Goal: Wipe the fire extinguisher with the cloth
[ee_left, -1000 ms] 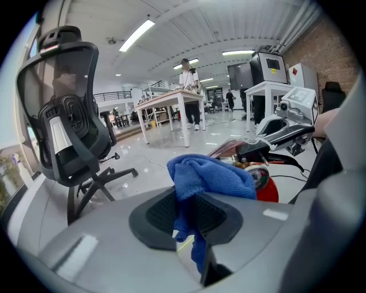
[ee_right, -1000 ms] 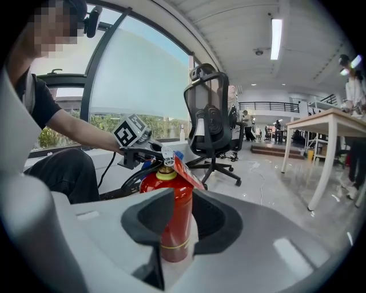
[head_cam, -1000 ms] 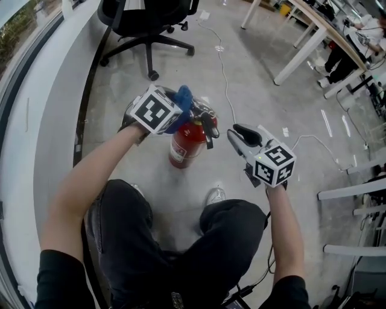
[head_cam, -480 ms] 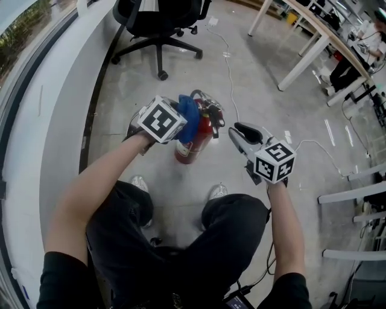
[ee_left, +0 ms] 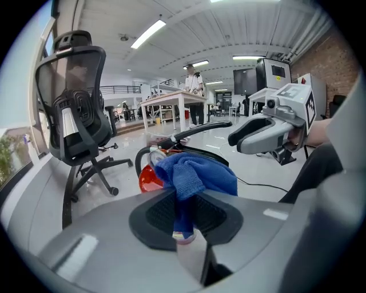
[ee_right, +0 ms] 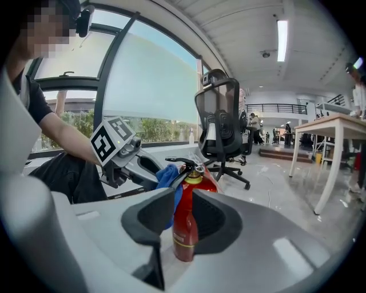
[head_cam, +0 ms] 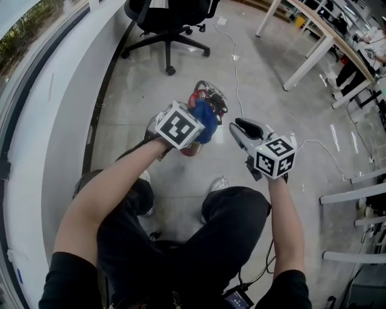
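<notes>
grey floor (head_cam: 181,66) bears the fire extinguisher (ee_right: 186,226); our left gripper (ee_left: 186,213) pinches the cloth (ee_left: 197,174) against its top, our right gripper (head_cam: 243,129) open-jawed just beside.

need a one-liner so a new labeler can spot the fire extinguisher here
Start at the black office chair at the head view's top edge; on the grey floor between it and the person's knees stands the fire extinguisher. It is the only red thing there: a cylinder with a black handle, and the left claw holds a blue cloth against it.
</notes>
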`<action>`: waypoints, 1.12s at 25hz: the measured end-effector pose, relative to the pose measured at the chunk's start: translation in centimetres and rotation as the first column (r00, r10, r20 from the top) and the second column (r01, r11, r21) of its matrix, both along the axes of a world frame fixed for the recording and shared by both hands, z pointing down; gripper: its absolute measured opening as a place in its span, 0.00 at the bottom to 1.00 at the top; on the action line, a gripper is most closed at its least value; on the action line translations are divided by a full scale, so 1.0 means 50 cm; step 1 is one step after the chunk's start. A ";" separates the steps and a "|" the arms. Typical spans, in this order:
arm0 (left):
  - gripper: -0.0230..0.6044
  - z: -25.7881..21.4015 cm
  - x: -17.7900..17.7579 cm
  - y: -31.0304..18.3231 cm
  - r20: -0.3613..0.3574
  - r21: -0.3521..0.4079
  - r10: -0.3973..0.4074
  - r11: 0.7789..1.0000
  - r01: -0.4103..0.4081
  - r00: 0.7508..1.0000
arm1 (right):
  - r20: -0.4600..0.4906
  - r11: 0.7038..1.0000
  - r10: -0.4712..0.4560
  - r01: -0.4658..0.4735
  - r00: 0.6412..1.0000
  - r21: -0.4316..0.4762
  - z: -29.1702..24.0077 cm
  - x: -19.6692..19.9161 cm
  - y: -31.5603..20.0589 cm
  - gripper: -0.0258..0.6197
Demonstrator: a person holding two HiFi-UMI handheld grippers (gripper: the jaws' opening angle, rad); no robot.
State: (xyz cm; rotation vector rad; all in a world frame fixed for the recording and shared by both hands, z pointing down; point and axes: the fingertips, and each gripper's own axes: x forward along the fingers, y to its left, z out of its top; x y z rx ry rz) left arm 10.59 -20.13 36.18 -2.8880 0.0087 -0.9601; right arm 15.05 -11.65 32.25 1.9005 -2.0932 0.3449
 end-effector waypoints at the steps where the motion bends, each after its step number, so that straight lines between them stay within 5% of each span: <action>1: 0.13 0.004 -0.001 0.007 0.001 -0.004 -0.008 1.000 0.008 1.000 | 0.001 1.000 0.000 0.000 1.000 0.005 -0.005 -0.001 0.005 0.19; 16: 0.13 0.011 -0.020 -0.079 -0.031 0.038 -0.163 0.986 0.164 0.986 | 0.002 0.999 0.041 -0.041 0.999 0.001 0.012 0.020 0.000 0.15; 28: 0.13 0.028 0.048 -0.210 -0.041 0.036 -0.134 0.990 0.135 0.990 | 0.009 0.999 0.008 -0.007 1.000 -0.042 0.055 0.048 -0.050 0.14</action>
